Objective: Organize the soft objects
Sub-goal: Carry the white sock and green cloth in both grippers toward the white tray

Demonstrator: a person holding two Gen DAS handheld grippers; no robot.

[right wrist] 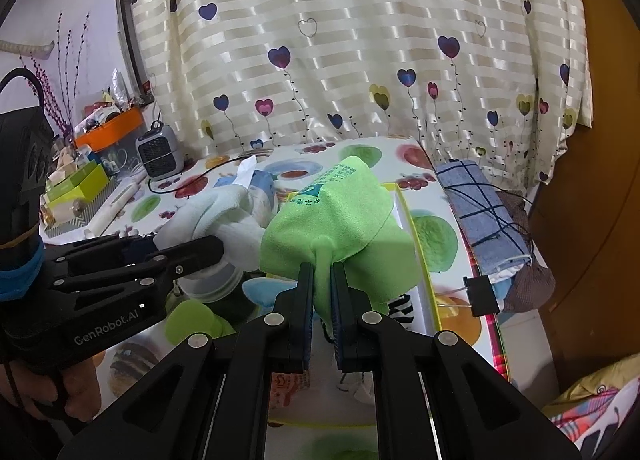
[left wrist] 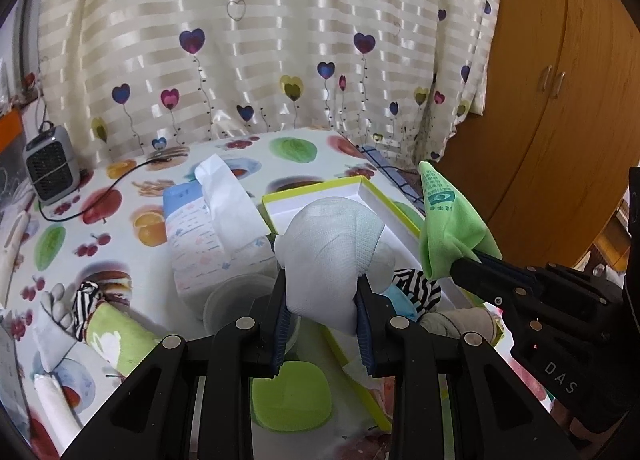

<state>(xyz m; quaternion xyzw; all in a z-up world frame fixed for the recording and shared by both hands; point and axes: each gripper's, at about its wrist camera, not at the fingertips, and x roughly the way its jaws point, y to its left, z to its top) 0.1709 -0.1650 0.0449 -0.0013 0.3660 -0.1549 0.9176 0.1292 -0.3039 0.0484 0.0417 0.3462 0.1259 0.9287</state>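
Note:
My left gripper (left wrist: 322, 294) is shut on a white mesh cloth (left wrist: 332, 244) and holds it above the table, over the near end of a white box with a lime rim (left wrist: 316, 190). It also shows in the right wrist view (right wrist: 224, 216). My right gripper (right wrist: 323, 276) is shut on a green microfibre cloth (right wrist: 340, 220) with printed text, held above the box; it also shows in the left wrist view (left wrist: 448, 228). A black-and-white striped cloth (left wrist: 416, 286) and pale blue items lie in the box below.
A fruit-print tablecloth (left wrist: 120, 196) covers the table. On it: a tissue pack (left wrist: 208, 228), a clear plastic tub (left wrist: 236, 300), a rolled green towel (left wrist: 120, 336), a small grey heater (left wrist: 50, 164) with cord. A blue checked cloth (right wrist: 476, 216) lies at the right edge. Curtain behind, wooden cabinet right.

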